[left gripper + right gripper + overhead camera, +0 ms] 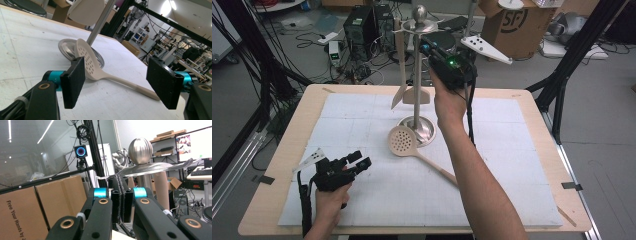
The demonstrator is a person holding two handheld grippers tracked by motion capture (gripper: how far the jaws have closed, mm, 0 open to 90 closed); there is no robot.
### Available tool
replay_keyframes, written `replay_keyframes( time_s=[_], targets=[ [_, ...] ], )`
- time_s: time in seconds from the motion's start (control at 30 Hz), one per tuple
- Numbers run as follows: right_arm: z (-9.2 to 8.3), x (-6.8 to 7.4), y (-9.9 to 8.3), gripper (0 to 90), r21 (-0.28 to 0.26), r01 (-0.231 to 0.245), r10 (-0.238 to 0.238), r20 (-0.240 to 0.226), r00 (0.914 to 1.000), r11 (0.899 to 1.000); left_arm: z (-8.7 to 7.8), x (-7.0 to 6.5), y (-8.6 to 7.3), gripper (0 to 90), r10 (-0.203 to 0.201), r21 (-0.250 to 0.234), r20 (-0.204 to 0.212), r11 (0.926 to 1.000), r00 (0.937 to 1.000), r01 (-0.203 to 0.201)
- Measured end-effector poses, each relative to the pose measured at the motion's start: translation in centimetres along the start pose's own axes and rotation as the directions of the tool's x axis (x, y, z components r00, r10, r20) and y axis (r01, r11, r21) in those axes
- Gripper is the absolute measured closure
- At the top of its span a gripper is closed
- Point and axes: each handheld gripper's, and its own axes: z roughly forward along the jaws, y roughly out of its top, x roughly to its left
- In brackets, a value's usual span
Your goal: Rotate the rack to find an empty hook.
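A steel utensil stand [417, 85] with a ball top [419, 12] rises from the middle of the white mat. A beige spatula [400, 75] hangs from its top disc. On the mat lies a beige perforated skimmer [402, 140], its head resting on the stand's round base [428, 131] and its handle running toward the near right. My right gripper [428, 46] is raised beside the top disc [155, 167], shut, pads pressed together with nothing visible between them [121, 200]. Low at the near left, my left gripper [360, 160] is open, and the skimmer [86, 61] lies ahead of its jaws [117, 85].
The white mat [362, 200] covers most of the wooden table [267, 200]. Black frame legs stand at both sides. Behind the table are a cardboard box [517, 22], computer cases and loose cables on the floor. The right forearm [477, 180] crosses over the skimmer's handle.
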Motion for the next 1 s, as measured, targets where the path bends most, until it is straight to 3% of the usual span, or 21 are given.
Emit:
replay_keyframes(
  time_s=[0.57,0.77,0.9,1.0],
  targets=[
    [-0.1,0.2,-0.1,90.0,0.011,0.010,-0.010,0.000,1.0000,1.000,-0.2,0.1,0.0,31.9,-0.005,0.000,-0.001,1.0000,1.0000,0.005],
    [-1.3,-0.4,-2.0,89.7,0.023,-0.018,0.018,0.002,0.9998,1.000,-0.2,0.0,0.0,31.9,-0.004,0.001,0.000,1.0000,1.0000,0.004],
    [-2.3,-1.7,-3.6,76.3,0.039,-0.069,0.068,0.023,0.9974,0.997,-0.2,0.0,0.0,32.0,0.001,0.005,0.001,1.0000,1.0000,-0.001],
    [-3.0,-2.5,-4.2,72.2,0.047,-0.100,0.099,0.024,0.9948,0.994,-0.3,0.0,0.0,32.0,0.004,0.007,0.002,1.0000,1.0000,-0.004]
  ],
)
